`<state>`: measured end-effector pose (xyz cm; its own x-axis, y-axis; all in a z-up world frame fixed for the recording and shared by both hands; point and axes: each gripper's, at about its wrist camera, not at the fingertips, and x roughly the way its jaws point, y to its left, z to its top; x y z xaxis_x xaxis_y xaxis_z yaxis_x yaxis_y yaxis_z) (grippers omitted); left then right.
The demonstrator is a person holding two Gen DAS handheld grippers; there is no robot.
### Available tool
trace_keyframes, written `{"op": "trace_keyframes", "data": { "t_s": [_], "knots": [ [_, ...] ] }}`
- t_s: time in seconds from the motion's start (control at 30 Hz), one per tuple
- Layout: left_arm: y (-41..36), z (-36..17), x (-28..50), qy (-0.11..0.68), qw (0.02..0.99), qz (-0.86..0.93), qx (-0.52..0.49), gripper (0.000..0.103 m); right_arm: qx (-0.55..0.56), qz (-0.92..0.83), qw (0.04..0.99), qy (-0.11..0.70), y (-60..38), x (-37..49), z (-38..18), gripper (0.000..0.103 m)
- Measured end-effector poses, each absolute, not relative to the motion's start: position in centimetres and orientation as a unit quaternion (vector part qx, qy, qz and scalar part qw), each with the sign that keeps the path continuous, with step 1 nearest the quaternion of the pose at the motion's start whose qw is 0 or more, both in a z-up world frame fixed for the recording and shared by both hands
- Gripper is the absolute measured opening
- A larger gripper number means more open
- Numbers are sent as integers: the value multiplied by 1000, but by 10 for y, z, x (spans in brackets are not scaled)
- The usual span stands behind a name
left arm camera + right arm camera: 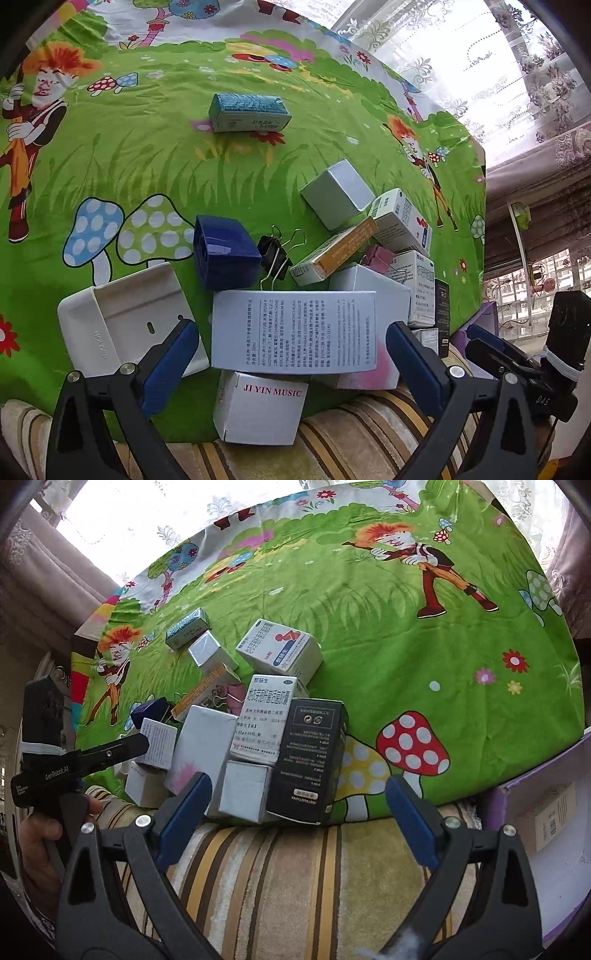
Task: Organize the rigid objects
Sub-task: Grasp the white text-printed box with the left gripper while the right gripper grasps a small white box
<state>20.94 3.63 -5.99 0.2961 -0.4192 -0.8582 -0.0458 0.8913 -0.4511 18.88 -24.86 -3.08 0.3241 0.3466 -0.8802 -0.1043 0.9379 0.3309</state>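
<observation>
Both tools are spread wide right now with nothing between the pads, so you're at the pick-something stage. The left tool [291,360] is lined up on the big white text-covered carton [293,330], which lies flat on top of the pile, partly over the JI YIN MUSIC box [260,406]. I'd go for that carton first: it's the top layer, so lifting it shouldn't topple anything. Close on its short sides and lift straight up, since the binder clip [275,254] and blue box [225,253] sit just behind it.

The right tool [297,821] faces the black box [308,760], standing upright just right of the same pile and touching its white neighbours. Pull it away sideways, not back. The purple bin [546,823], right of the black box, looks like the drop spot.
</observation>
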Motion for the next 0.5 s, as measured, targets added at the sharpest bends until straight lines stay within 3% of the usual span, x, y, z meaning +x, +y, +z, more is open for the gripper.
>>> {"op": "trace_keyframes", "data": {
  "t_s": [0.17, 0.27, 0.43, 0.5],
  "knots": [
    [35, -60, 209, 581, 783, -118, -190, 87, 70, 137, 812, 563, -238, 184, -30, 96],
    [32, -58, 208, 577, 789, -115, -177, 86, 51, 141, 819, 554, -228, 180, -23, 94],
    [32, -50, 200, 563, 801, -109, -172, 86, 37, 170, 802, 571, -206, 177, -28, 75],
    [34, -45, 194, 552, 808, -109, -175, 86, 29, 172, 801, 573, -201, 175, -30, 72]
  ]
}}
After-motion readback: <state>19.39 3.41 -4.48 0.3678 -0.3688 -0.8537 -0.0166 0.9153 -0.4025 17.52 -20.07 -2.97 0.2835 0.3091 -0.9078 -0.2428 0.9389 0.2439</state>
